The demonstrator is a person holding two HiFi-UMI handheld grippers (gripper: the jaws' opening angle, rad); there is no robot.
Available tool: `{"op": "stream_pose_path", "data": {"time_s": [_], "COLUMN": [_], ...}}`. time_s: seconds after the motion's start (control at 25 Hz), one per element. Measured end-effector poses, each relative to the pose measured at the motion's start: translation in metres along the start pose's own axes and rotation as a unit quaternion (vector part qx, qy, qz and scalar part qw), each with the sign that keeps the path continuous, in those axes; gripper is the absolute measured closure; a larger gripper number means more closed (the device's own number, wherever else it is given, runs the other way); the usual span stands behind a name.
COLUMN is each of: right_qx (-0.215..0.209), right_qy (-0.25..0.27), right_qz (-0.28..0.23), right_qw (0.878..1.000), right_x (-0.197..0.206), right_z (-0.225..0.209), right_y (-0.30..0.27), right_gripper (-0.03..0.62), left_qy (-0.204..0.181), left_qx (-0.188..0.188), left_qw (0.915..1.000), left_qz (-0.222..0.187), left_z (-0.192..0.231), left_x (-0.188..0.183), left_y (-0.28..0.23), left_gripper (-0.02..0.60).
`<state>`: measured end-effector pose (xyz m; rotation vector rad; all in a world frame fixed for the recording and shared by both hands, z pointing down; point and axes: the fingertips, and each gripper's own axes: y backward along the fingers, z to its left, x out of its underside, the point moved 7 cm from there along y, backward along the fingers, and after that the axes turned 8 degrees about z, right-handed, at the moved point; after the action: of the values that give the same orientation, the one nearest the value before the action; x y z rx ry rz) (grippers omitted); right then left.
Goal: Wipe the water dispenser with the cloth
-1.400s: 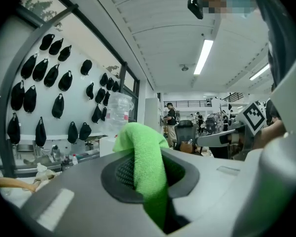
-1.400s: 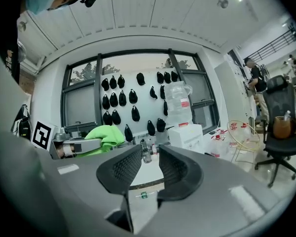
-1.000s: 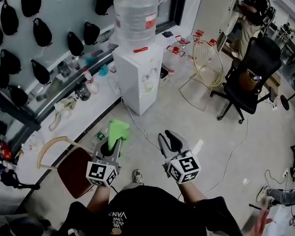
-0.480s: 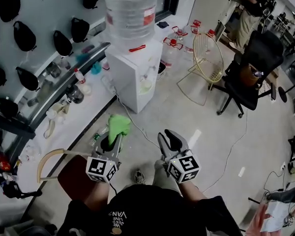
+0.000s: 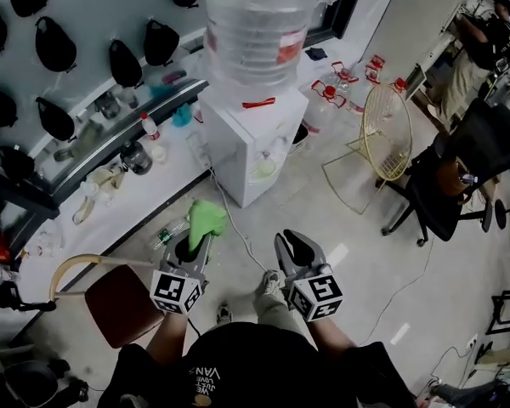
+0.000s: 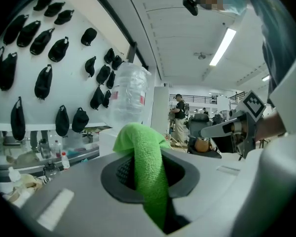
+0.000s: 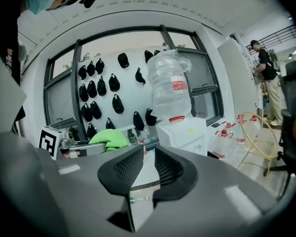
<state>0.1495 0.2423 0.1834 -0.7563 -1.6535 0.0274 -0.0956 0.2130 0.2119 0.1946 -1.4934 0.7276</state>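
The white water dispenser (image 5: 255,138) stands ahead with a big clear bottle (image 5: 259,25) on top; it also shows in the left gripper view (image 6: 130,95) and the right gripper view (image 7: 180,130). My left gripper (image 5: 195,246) is shut on a green cloth (image 5: 206,219), which hangs folded over its jaws (image 6: 143,167). My right gripper (image 5: 296,246) is held beside it, short of the dispenser, its jaws closing with nothing between them (image 7: 147,168).
A white counter (image 5: 110,202) with bottles and clutter runs along the left wall under hung black caps (image 5: 123,62). A brown stool (image 5: 119,300) sits at my left. A wire chair (image 5: 382,134), an office chair (image 5: 459,177), floor cables and a person (image 5: 476,49) are to the right.
The view has shifted closer to the dispenser, which now sits more central. Both grippers keep their places before me; the cloth stays in the left one. The right jaws look slightly narrower.
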Motion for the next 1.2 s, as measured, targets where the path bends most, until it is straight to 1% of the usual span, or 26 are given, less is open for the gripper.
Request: {"op": "stream_pose_path", "data": {"time_s": [0.2, 0.32, 0.48, 0.56, 0.68, 0.8, 0.88, 0.96, 1.08, 1.2], "right_qx": [-0.019, -0.036, -0.048, -0.043, -0.024, 0.005, 0.024, 0.04, 0.057, 0.056], "right_qy": [0.006, 0.003, -0.001, -0.01, -0.024, -0.041, -0.057, -0.07, -0.076, -0.077], "right_qz": [0.014, 0.027, 0.042, 0.048, 0.047, 0.04, 0.03, 0.018, -0.003, -0.023], "right_qw": [1.0, 0.999, 0.998, 0.998, 0.998, 0.998, 0.998, 0.997, 0.995, 0.995], "right_x": [-0.013, -0.011, -0.005, -0.001, 0.002, 0.008, 0.01, 0.017, 0.03, 0.037], "right_z": [-0.044, -0.062, -0.08, -0.084, -0.084, -0.081, -0.07, -0.057, -0.045, -0.038], "right_y": [-0.027, -0.045, -0.071, -0.081, -0.096, -0.116, -0.124, -0.131, -0.146, -0.164], "right_gripper": [0.561, 0.589, 0.589, 0.589, 0.589, 0.589, 0.589, 0.589, 0.589, 0.589], "left_qy": [0.007, -0.001, -0.006, -0.006, -0.01, -0.033, -0.051, -0.055, -0.069, -0.082], "left_qx": [-0.033, -0.05, -0.053, -0.041, -0.017, 0.015, 0.041, 0.057, 0.073, 0.087], "left_qw": [0.9994, 0.9987, 0.9986, 0.9991, 0.9998, 0.9993, 0.9978, 0.9967, 0.9949, 0.9928], "left_qz": [0.004, 0.009, 0.003, 0.002, 0.005, 0.005, 0.009, 0.018, 0.002, -0.012], "left_z": [0.002, 0.004, 0.009, 0.014, 0.028, 0.047, 0.057, 0.067, 0.081, 0.09], "left_x": [0.002, 0.005, 0.011, 0.015, 0.023, 0.024, 0.024, 0.031, 0.049, 0.063], "left_y": [-0.047, -0.07, -0.104, -0.119, -0.14, -0.166, -0.179, -0.188, -0.203, -0.218], "left_gripper": [0.528, 0.528, 0.528, 0.528, 0.528, 0.527, 0.528, 0.528, 0.528, 0.527]}}
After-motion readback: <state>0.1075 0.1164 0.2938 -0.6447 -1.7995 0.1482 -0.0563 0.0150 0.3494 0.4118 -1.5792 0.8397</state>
